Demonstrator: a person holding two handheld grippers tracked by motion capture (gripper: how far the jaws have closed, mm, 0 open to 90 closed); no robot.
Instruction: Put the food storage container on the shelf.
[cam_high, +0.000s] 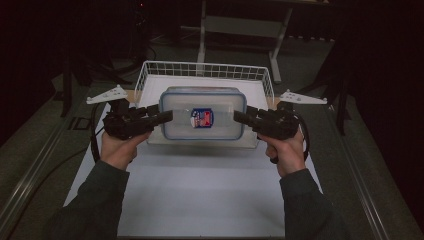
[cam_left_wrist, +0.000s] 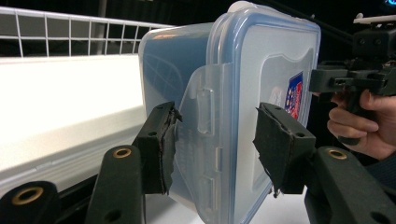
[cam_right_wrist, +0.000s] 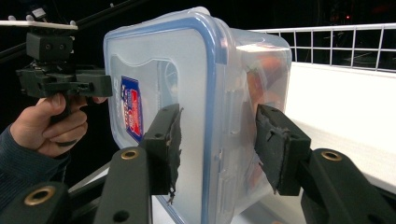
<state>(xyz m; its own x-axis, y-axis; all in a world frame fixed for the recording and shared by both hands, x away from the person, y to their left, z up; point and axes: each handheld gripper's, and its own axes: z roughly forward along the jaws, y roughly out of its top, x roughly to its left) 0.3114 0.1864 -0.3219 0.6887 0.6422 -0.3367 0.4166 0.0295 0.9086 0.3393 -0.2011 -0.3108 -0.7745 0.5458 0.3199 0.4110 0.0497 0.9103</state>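
A clear plastic food container (cam_high: 202, 112) with a blue-rimmed lid and a red and blue label hangs level over the front edge of a white wire basket (cam_high: 205, 67). My left gripper (cam_high: 167, 116) is shut on its left end and my right gripper (cam_high: 239, 116) on its right end. In the left gripper view my gripper (cam_left_wrist: 217, 140) clasps the container (cam_left_wrist: 261, 70) at its side latch, with the right gripper (cam_left_wrist: 327, 79) beyond. In the right gripper view my gripper (cam_right_wrist: 217, 140) pinches the other latch end of the container (cam_right_wrist: 163, 60). Something orange shows dimly inside it.
The basket's wire walls (cam_left_wrist: 70, 28) (cam_right_wrist: 345, 42) stand behind the container, and its floor is white. A white mat (cam_high: 200, 190) covers the table in front of the basket. A metal table frame (cam_high: 240, 25) stands in the dark behind.
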